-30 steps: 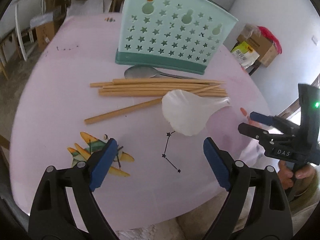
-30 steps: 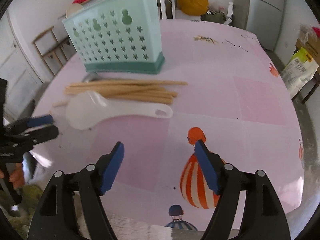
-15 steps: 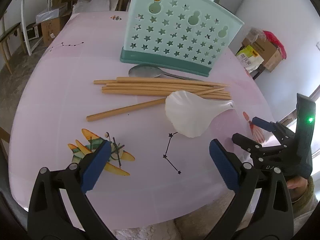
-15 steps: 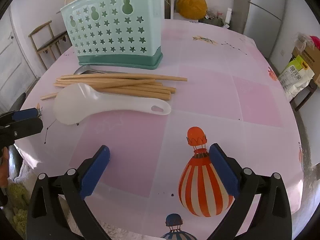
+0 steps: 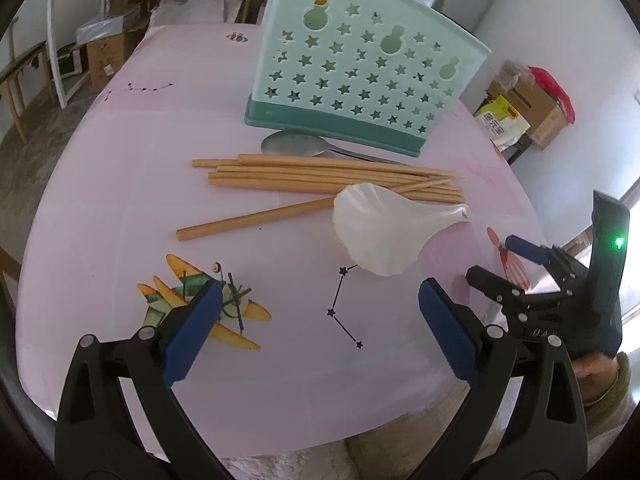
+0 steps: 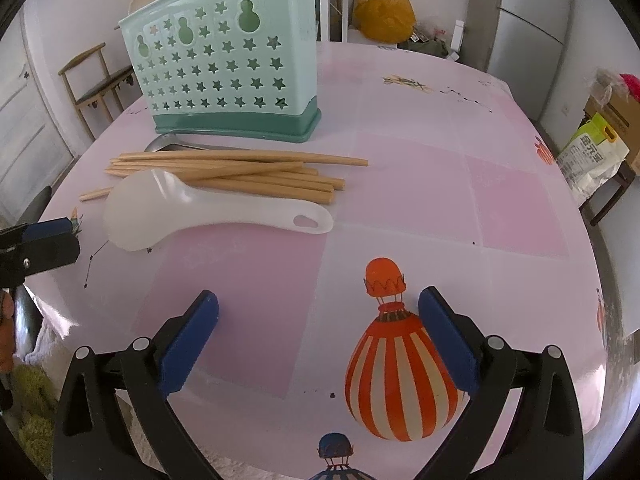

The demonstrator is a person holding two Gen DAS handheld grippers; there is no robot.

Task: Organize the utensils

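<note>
Utensils all loose on the tabletop, none visibly in the holder. White plastic rice paddle point(image 6: 208, 208): smooth, translucent, broad rounded scoop plus flat handle with a teardrop hang hole. It lies mid-table; in the right wrist view the scoop points toward the left edge, and its far side rests on the chopsticks. Chopsticks point(image 6: 236, 170): pale wood, square-ish sticks in a loose bundle lying parallel to the holder's long side, one stick point(image 5: 256, 218) splayed out at an angle, its end tucked under the paddle. Metal spoon point(image 5: 296, 146): grey, shiny oval bowl, lying between the bundle and the holder base, just beside the base (touching or not, cannot tell).

Holder point(image 6: 228, 68): mint-green plastic caddy, upright toward the far edge, walls punched with star and gourd-shaped cutouts, darker teal base tray. Interior not visible from either camera, so contents unknown.

Table point(image 6: 460, 184): round, glossy pink checked cover with balloon, plane and constellation prints.

Left gripper point(image 5: 316, 312): blue pads spread wide, having just been opening, nothing between them, above the near edge. Right gripper point(image 6: 318, 316): same, fingers fully apart after just opening, empty, near edge over the striped balloon print point(image 6: 400, 376). Neither touches a utensil.
</note>
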